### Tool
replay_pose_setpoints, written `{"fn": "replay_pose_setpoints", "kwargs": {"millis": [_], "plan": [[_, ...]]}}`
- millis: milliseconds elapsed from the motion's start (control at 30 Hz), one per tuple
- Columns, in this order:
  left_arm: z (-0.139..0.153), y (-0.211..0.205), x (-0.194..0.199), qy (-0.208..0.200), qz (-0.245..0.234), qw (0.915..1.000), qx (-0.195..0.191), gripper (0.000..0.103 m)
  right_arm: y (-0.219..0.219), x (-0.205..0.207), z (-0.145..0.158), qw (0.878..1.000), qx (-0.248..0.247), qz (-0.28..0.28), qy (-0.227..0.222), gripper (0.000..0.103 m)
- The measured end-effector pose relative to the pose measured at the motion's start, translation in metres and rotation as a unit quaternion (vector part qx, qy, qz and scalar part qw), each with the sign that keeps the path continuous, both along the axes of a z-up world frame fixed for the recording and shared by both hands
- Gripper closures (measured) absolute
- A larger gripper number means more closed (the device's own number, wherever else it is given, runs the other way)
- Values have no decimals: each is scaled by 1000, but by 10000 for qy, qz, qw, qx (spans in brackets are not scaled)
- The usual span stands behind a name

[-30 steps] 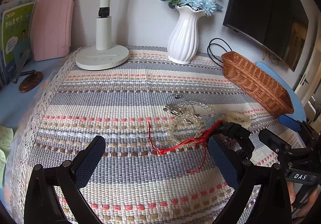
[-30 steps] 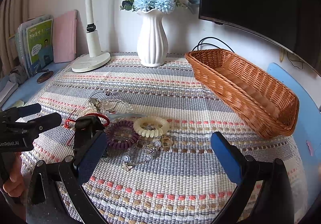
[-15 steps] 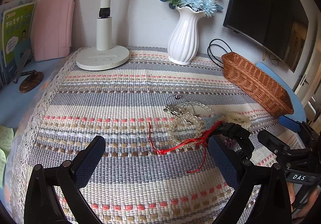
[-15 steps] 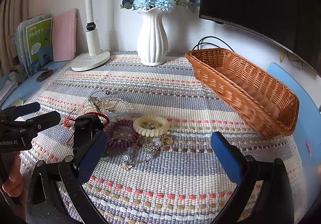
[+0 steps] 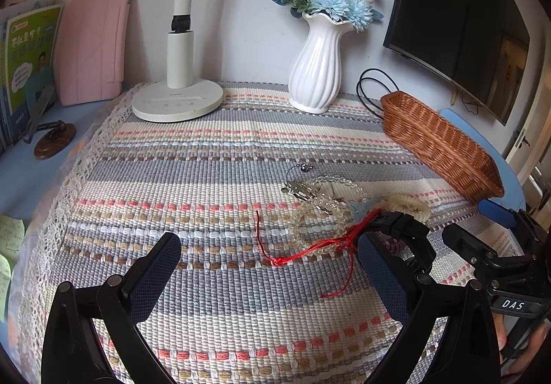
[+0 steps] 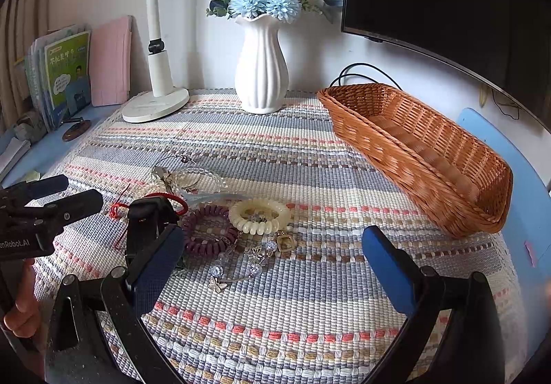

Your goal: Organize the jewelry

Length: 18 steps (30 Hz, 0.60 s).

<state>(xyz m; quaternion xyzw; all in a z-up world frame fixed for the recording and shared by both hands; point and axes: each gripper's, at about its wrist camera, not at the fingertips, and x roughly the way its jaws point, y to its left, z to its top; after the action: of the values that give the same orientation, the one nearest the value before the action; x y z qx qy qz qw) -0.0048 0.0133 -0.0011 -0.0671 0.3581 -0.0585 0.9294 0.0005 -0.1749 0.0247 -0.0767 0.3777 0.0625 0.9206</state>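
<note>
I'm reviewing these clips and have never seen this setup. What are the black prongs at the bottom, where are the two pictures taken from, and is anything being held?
No robot here: a person holds a two-finger gripper in each hand, each with a camera looking along its fingers. One picture is the left gripper view, the other the right gripper view. Both stand open, holding nothing. On the striped cloth lies a jewelry pile: a red cord, a clear bead bracelet, a purple coil tie and a cream coil tie. The wicker basket shows nothing inside.
</note>
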Motion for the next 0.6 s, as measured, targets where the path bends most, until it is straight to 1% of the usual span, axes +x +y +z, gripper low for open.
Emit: {"fn": "replay_pose_setpoints", "kwargs": {"millis": [133,233,333,367,433,467,500,533,567,600], "plan": [[0,0,0,0,0,10000,11,1,0,0,1,10000,29,2,-23,0],[1,-1,-2,-32,-3,10000,40,1,-7,-1,3,9995,263,118,92,0],[5,-6,-6,-32,-59,9999,126,1,-20,-2,7,9981,521,217,228,3],[6,-9,-8,-2,-127,9998,132,2,-25,-1,8,9979,542,217,266,6],[8,-19,-12,120,-311,9994,126,8,-38,4,11,9975,562,202,382,14],[10,-25,-14,170,-440,9989,75,9,-45,7,13,9969,616,201,446,15],[12,-30,-14,199,-549,9983,-8,10,-51,12,15,9958,718,237,512,20],[15,-36,-14,236,-693,9972,-144,10,-55,17,18,9945,821,293,573,28],[16,-41,-15,255,-800,9962,-241,11,-57,23,20,9930,916,359,660,44],[19,-46,-15,262,-939,9946,-363,13,-59,32,21,9906,1020,429,799,51]]}}
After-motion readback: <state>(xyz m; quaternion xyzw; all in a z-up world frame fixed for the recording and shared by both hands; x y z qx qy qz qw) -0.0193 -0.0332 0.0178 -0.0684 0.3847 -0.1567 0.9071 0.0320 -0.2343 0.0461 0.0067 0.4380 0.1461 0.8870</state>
